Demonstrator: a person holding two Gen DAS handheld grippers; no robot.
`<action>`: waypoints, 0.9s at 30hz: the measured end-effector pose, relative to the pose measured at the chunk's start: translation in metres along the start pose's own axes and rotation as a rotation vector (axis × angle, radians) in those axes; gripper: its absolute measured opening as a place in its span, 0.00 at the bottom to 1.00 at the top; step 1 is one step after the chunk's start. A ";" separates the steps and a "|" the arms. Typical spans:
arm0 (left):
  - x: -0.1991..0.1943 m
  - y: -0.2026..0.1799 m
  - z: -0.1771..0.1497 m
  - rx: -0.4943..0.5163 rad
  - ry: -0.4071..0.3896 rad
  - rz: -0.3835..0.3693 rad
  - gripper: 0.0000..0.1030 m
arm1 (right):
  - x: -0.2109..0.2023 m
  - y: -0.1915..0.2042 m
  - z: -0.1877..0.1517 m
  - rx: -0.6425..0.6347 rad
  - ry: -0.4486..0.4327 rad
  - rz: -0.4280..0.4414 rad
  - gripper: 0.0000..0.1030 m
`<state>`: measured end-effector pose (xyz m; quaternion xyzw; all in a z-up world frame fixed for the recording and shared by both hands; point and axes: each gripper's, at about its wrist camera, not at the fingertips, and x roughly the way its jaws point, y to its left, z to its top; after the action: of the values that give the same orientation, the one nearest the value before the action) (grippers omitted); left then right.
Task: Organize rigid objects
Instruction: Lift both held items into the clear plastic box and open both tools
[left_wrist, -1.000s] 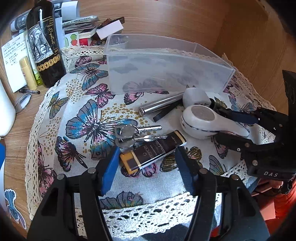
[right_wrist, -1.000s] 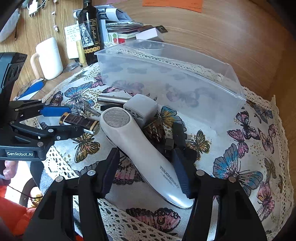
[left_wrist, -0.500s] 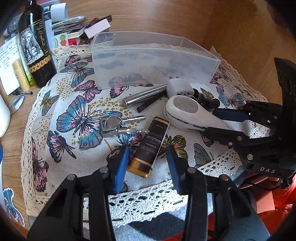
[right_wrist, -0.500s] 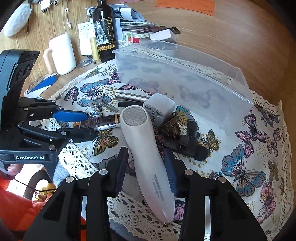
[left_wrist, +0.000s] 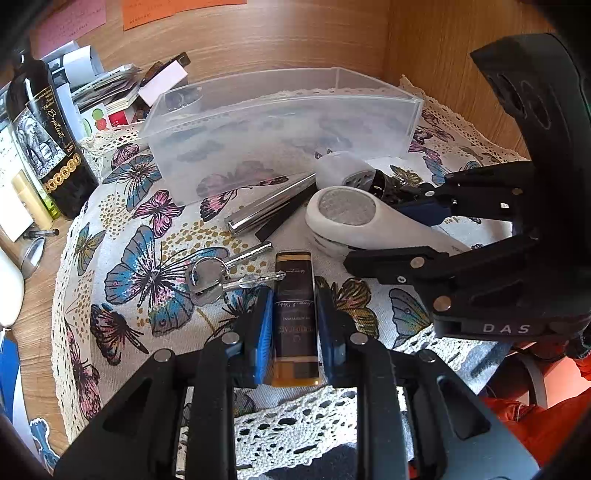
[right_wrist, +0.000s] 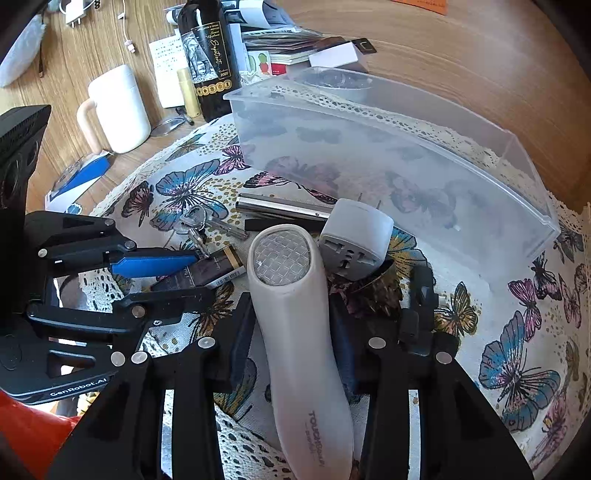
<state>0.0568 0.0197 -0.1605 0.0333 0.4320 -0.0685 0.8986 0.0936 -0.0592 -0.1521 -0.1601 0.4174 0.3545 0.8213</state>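
My left gripper (left_wrist: 293, 325) is shut on a dark brown bar with a gold end (left_wrist: 295, 310), lying on the butterfly cloth; it also shows in the right wrist view (right_wrist: 207, 271). My right gripper (right_wrist: 291, 328) is shut on a white handheld device (right_wrist: 295, 325), also seen in the left wrist view (left_wrist: 351, 218). A clear plastic bin (left_wrist: 280, 125) (right_wrist: 388, 155) stands behind, empty. Loose on the cloth lie keys (left_wrist: 218, 277), a chrome tube (left_wrist: 269, 206), a white plug adapter (right_wrist: 354, 240) and a black clip (right_wrist: 421, 306).
A wine bottle (left_wrist: 44, 133) (right_wrist: 207, 59), a white mug (right_wrist: 118, 107), papers and small boxes (right_wrist: 306, 48) crowd the wooden desk at the back left. A wooden wall rises behind the bin. The cloth's lace edge (left_wrist: 295, 417) hangs at the front.
Both grippers have closed: the left jaws now clamp the dark bar, which turned lengthwise between them, and the right jaws clamp the white device. Both views have tilted slightly upward.
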 end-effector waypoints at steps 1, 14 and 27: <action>-0.001 -0.001 0.000 -0.009 -0.002 -0.002 0.22 | -0.004 0.000 -0.001 0.011 -0.013 -0.003 0.35; -0.038 -0.001 0.020 -0.077 -0.133 -0.044 0.22 | -0.067 -0.026 0.012 0.108 -0.229 -0.092 0.34; -0.070 0.015 0.065 -0.121 -0.271 -0.015 0.22 | -0.115 -0.054 0.038 0.161 -0.394 -0.177 0.34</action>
<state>0.0657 0.0334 -0.0652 -0.0338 0.3105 -0.0528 0.9485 0.1077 -0.1269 -0.0396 -0.0577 0.2603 0.2711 0.9249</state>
